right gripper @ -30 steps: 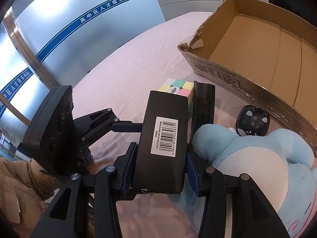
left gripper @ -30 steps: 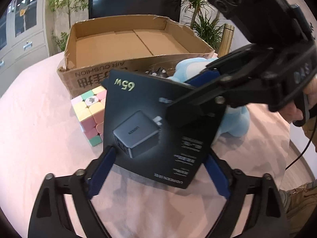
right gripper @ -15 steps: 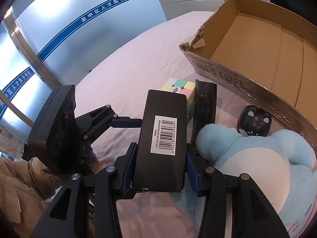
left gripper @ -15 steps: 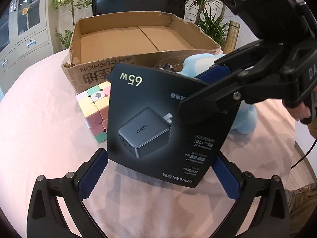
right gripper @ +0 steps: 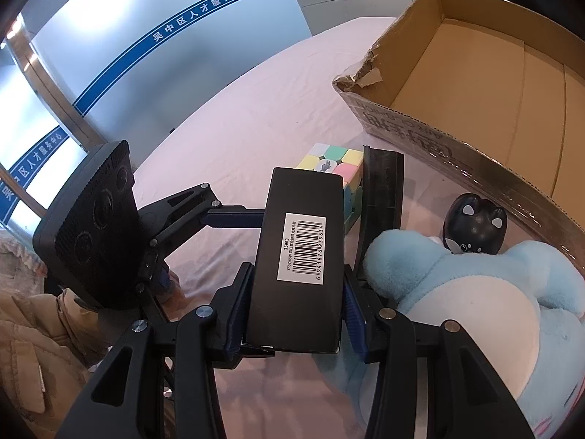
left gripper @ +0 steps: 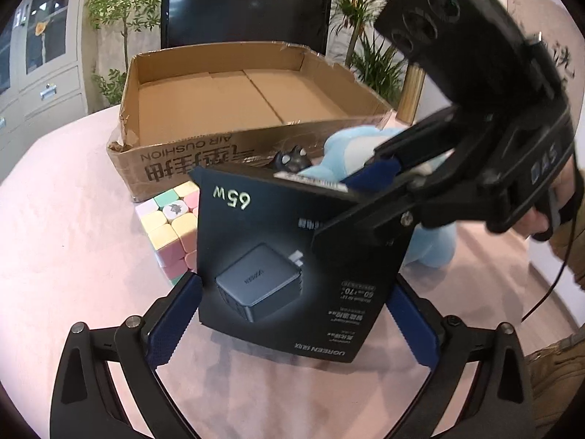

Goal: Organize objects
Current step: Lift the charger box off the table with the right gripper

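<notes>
A black charger box [left gripper: 292, 259] printed "65W" is held above the pink tablecloth. My right gripper [right gripper: 296, 303] is shut on its narrow barcoded sides [right gripper: 303, 248]; it reaches in from the right in the left wrist view [left gripper: 369, 190]. My left gripper [left gripper: 289, 322] is open, its blue pads either side of the box's lower edge, apart from it. A pastel cube [left gripper: 168, 226], a small black toy [right gripper: 473, 225] and a blue plush [right gripper: 475, 311] lie by the open cardboard box [left gripper: 204, 153].
A TV screen [left gripper: 245, 11] and potted plants [left gripper: 369, 55] stand behind the cardboard box. Grey cabinets [left gripper: 40, 73] are at the left. A glass wall with a blue stripe [right gripper: 153, 44] lies beyond the table. The cardboard box floor [right gripper: 493, 84] is bare.
The right gripper has lifted the charger box a little and tilted its top away. The left gripper stays open around its lower edge. The camera has drawn back slightly from the table.
</notes>
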Available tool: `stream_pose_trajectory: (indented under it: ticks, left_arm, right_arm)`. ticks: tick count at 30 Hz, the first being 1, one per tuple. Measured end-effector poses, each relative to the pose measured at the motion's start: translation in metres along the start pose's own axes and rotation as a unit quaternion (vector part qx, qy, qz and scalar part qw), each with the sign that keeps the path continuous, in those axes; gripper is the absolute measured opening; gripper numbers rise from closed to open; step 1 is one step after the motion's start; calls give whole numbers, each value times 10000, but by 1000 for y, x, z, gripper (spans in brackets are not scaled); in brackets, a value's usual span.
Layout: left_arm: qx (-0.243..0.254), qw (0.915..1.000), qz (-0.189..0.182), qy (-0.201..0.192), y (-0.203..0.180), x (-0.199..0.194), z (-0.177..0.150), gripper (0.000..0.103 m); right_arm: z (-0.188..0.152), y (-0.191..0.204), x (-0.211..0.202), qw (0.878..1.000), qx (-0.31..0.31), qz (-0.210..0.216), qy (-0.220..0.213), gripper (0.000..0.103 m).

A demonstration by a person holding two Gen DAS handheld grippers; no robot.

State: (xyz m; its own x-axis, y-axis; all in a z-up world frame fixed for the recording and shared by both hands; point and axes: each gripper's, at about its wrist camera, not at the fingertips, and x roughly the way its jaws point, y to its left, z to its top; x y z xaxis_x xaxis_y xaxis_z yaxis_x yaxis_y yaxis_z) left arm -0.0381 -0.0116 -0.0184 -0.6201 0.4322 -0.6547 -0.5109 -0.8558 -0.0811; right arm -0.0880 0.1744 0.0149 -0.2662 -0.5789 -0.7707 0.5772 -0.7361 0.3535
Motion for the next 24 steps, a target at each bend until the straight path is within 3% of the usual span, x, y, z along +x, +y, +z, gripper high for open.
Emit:
stream_pose_trajectory:
  ticks: [3,9,13,24]
  left_arm:
    - [201,9993,253,185,-6,8,-4,102]
    - [251,9992,241,184,-4,11,-4,102]
    - [562,9972,423,257,-10,16,-6,102]
    - [779,9963,72,351,-3,18,-3,102]
  right_arm:
    - [0,1,1,10000,-20,-6,-2,44]
    - [1,0,1,10000,4,-24,-4,44]
    - [2,1,2,10000,2,-47,23,44]
    - [7,-5,5,9997,64,2,219,44]
